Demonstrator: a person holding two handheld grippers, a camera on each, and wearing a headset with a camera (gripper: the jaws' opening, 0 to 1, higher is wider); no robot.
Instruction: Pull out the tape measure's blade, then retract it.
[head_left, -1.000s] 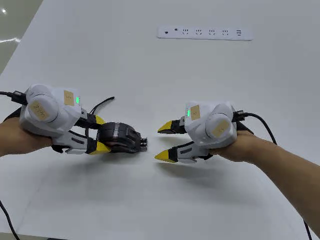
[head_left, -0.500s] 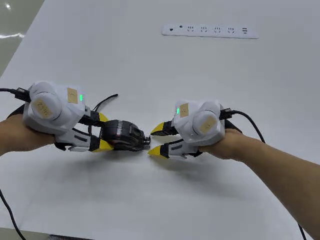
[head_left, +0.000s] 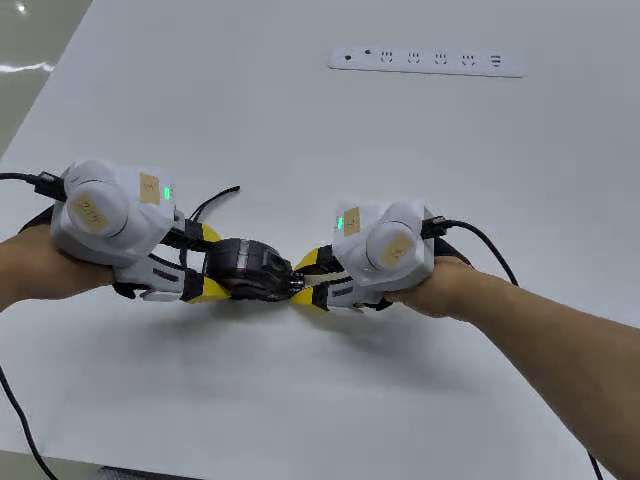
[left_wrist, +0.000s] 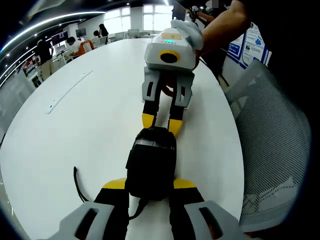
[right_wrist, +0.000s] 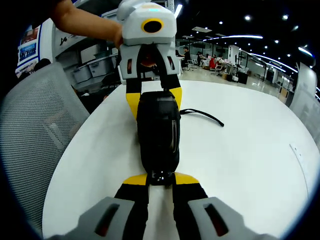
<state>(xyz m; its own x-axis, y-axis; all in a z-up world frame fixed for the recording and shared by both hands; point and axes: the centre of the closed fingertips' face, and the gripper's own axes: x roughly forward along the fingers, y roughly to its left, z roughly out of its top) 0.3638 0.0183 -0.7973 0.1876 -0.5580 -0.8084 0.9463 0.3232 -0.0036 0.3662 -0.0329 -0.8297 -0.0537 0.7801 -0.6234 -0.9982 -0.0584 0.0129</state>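
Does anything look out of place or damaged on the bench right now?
Nothing stands out. The tape measure sits squarely in the left gripper, the right gripper tips flank its blade end, and the power strip lies flat.

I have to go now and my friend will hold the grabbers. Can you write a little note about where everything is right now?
Left hand-held gripper: shut on the tape measure, clamping its black case from both sides.
Right hand-held gripper: jaws sit either side of the blade's hook end; I can't tell if they are pinching it.
Done: case gripped, right one lined up at the hook.
Left: grip the hook, pull the blade out, then let it retract.
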